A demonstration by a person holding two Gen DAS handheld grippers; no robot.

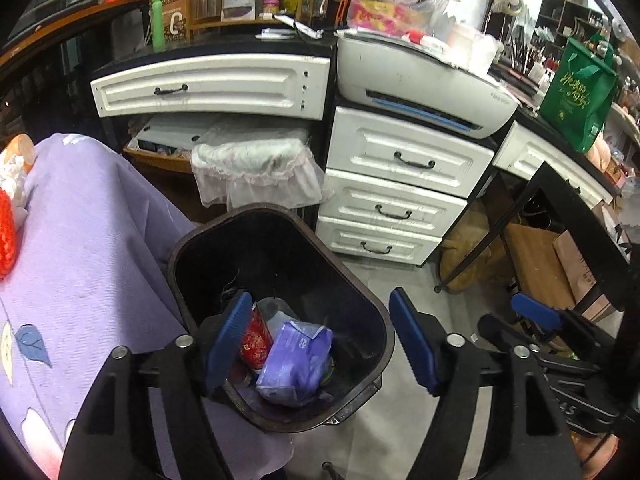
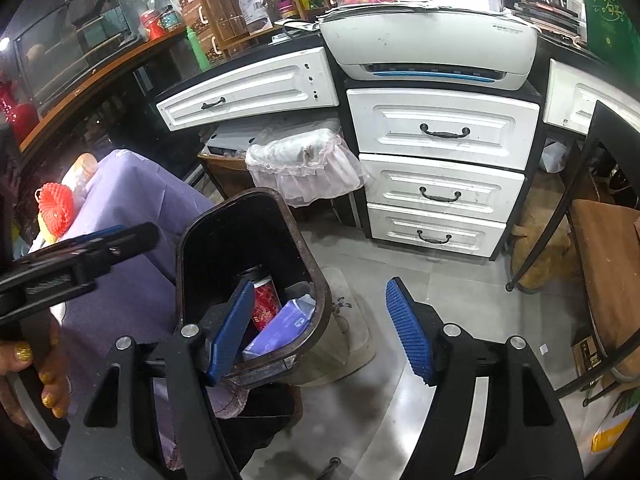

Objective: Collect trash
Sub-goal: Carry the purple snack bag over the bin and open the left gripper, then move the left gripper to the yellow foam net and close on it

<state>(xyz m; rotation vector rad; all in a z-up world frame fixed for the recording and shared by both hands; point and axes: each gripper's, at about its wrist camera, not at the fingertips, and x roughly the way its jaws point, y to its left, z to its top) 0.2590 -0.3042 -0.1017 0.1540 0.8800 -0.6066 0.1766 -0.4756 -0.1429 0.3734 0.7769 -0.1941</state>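
A black trash bin (image 1: 276, 216) stands on the floor against a purple-covered table. Inside it lie a red can (image 1: 254, 340) and a purple plastic packet (image 1: 296, 360). My left gripper (image 1: 320, 304) hangs over the bin's mouth, open, with nothing between its blue pads. My right gripper (image 2: 320, 292) is open and empty too; its left finger is over the bin (image 2: 248, 200) and its right finger over the floor. The can (image 2: 266, 300) and the packet (image 2: 288, 324) show there as well. Each gripper appears side-on in the other's view: right gripper (image 1: 532, 312), left gripper (image 2: 132, 236), held by a hand (image 2: 32, 360).
The purple cloth (image 1: 80, 260) carries a red honeycomb object (image 2: 56, 208) at its far end. Behind the bin stand white drawers (image 1: 400, 200), a printer (image 1: 420, 80) and a frilly-covered box (image 1: 256, 168). A black metal frame (image 1: 520, 216) and a cardboard box stand at the right, with grey floor between.
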